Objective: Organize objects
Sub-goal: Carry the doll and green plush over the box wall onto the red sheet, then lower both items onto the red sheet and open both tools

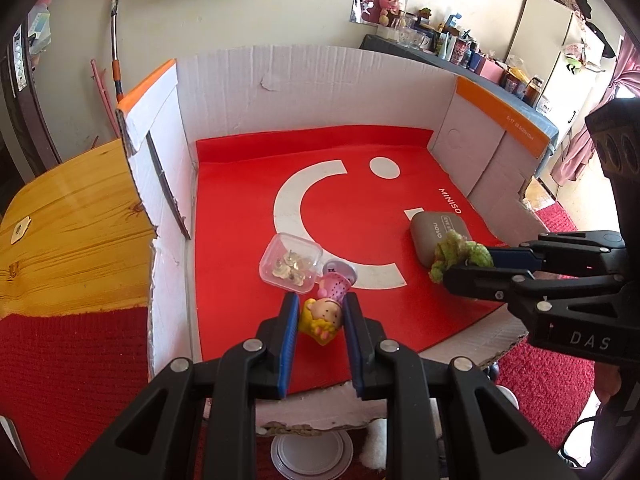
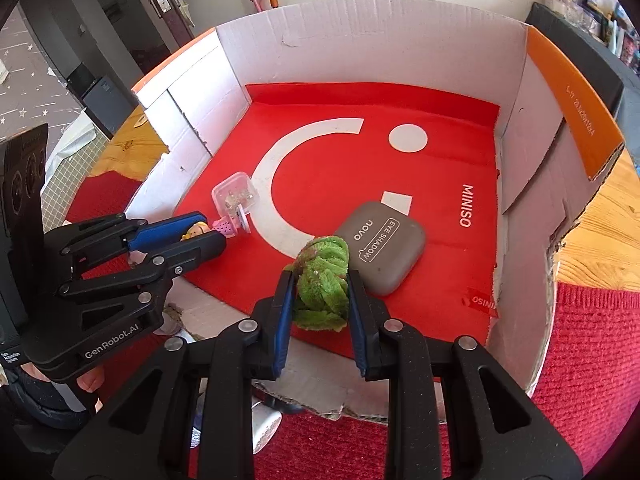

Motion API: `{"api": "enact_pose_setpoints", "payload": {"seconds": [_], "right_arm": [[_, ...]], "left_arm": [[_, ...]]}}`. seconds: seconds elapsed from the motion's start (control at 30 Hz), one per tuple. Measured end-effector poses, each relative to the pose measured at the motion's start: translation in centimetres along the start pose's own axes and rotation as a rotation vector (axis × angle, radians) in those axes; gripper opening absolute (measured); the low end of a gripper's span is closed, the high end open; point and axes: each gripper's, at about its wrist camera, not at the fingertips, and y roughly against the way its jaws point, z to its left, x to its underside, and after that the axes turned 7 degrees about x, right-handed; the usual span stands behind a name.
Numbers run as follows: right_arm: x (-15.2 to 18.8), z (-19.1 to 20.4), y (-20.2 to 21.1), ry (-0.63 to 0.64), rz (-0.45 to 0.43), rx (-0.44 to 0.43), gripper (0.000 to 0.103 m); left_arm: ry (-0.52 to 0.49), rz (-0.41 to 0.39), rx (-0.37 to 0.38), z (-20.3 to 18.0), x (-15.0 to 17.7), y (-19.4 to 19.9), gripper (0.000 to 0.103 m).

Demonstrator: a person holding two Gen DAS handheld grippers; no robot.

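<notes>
My left gripper (image 1: 321,312) is shut on a small doll figure (image 1: 322,318) with yellow hair and a pink dotted dress, low over the red mat near the box's front; it also shows in the right wrist view (image 2: 202,232). A clear plastic box of push pins (image 1: 290,262) lies just beyond it. My right gripper (image 2: 322,292) is shut on a green fuzzy plant toy (image 2: 322,280), next to a grey eye shadow case (image 2: 380,252) lying flat on the mat. The right gripper also shows in the left wrist view (image 1: 466,266).
Everything sits in a shallow white cardboard box (image 1: 280,80) lined with a red MINISO mat (image 1: 352,168). The box stands on a wooden table (image 1: 68,220) with a red cloth (image 2: 592,352). A cluttered shelf (image 1: 460,48) stands behind.
</notes>
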Motion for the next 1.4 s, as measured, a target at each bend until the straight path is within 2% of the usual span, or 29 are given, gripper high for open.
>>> {"api": "enact_pose_setpoints", "payload": {"seconds": [0.3, 0.57, 0.67, 0.93, 1.4], "right_arm": [[0.2, 0.9, -0.8, 0.028, 0.026, -0.014, 0.024], [-0.5, -0.4, -0.9, -0.010, -0.006, 0.041, 0.024], [-0.6, -0.6, -0.8, -0.014, -0.035, 0.062, 0.024], [-0.3, -0.1, -1.5, 0.002, -0.047, 0.101, 0.024], [-0.1, -0.9, -1.0, -0.018, -0.067, 0.079, 0.024]], "left_arm": [[0.007, 0.009, -0.002, 0.2, -0.4, -0.8, 0.023], [0.016, 0.012, -0.004, 0.5, -0.6, -1.2, 0.023], [0.017, 0.011, -0.004, 0.6, -0.6, -1.4, 0.023], [0.018, 0.007, -0.009, 0.6, -0.6, -1.6, 0.023], [0.018, 0.005, -0.010, 0.6, -0.6, -1.6, 0.023]]}}
